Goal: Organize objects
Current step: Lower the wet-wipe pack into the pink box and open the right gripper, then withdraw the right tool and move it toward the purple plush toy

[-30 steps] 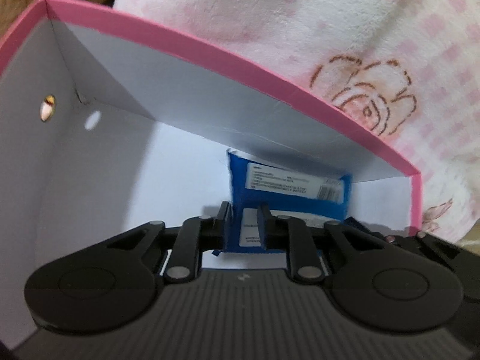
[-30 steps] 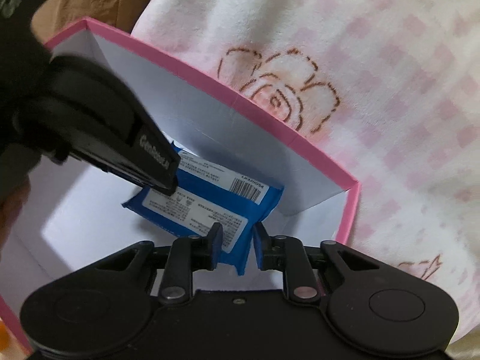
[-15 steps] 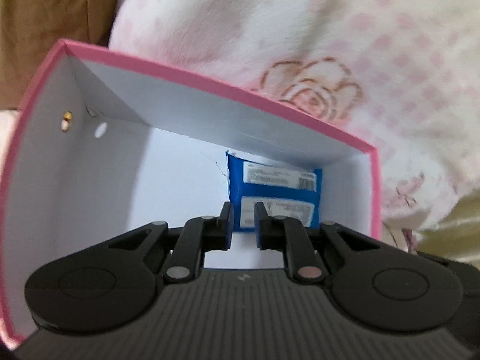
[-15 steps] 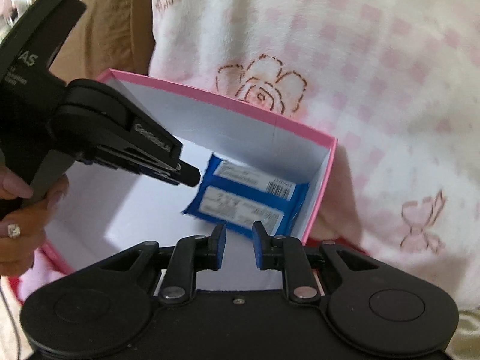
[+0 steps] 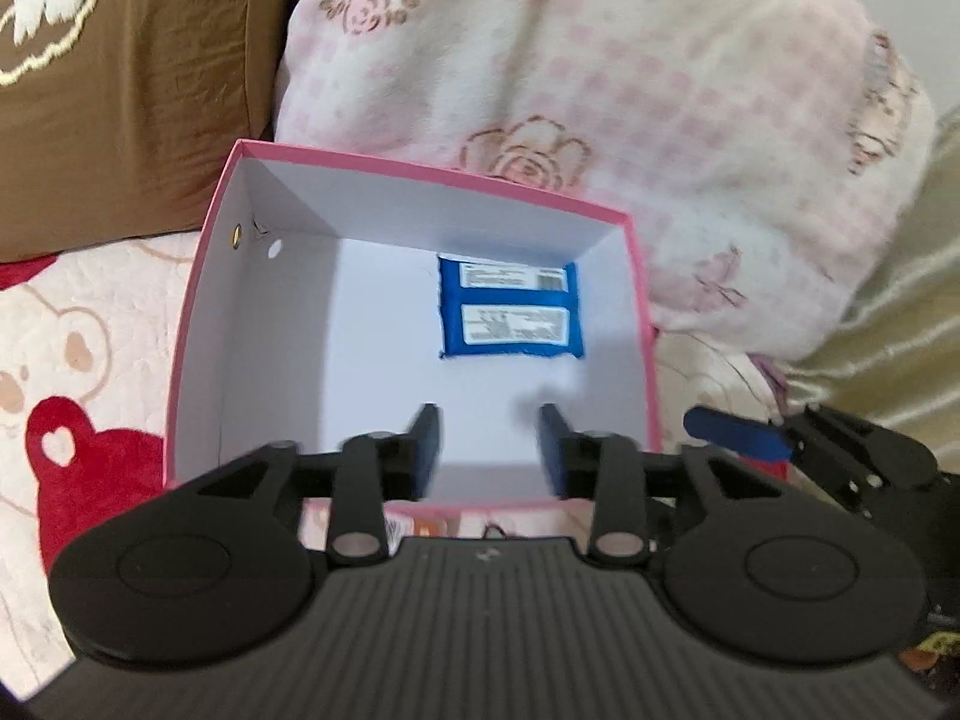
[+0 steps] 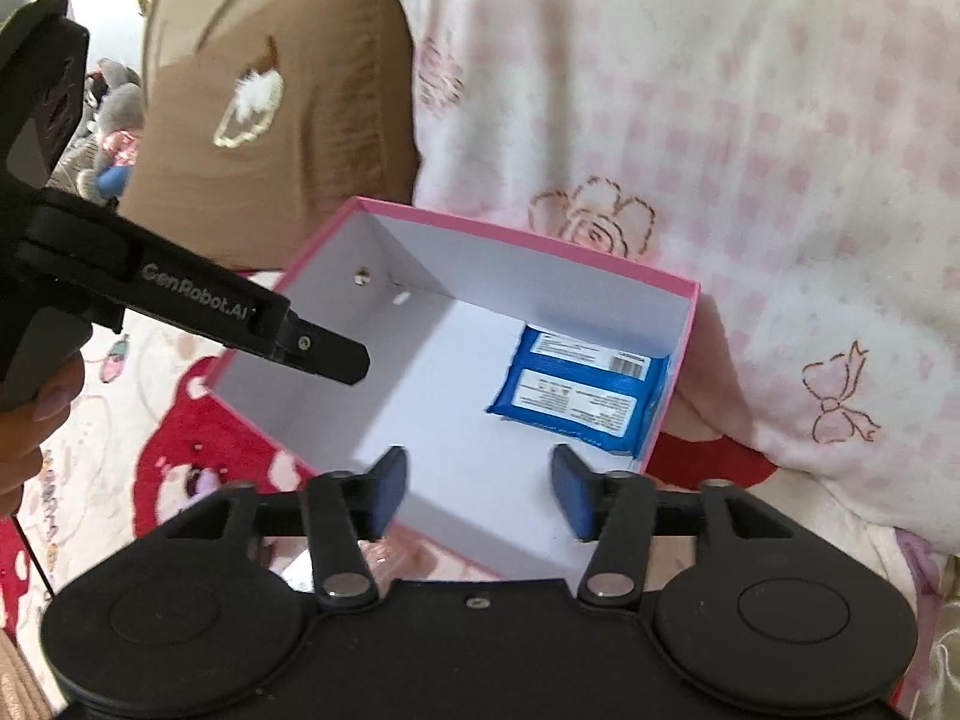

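Note:
A blue packet [image 5: 510,311] with white labels lies flat on the white floor of a pink box [image 5: 420,171], near its far right corner. The same packet [image 6: 579,393] and pink box [image 6: 522,240] show in the right wrist view. My left gripper [image 5: 489,447] hovers above the box's near side, its jaws opening, nothing between them. My right gripper [image 6: 480,489] also hangs over the near edge, jaws opening and empty. The left gripper's black finger [image 6: 324,354] reaches in from the left over the box.
A pink checked fleece blanket [image 5: 600,60] with rose prints lies behind the box. A brown cushion [image 5: 120,90] sits at the back left. The box rests on a cream bedcover [image 5: 66,360] with red bear prints. A person's hand [image 6: 24,420] holds the left gripper.
Both grippers have risen up and back out of the box, so the whole box now shows. Both sets of jaws, earlier shut, have spread apart. The blue packet stays on the box floor.

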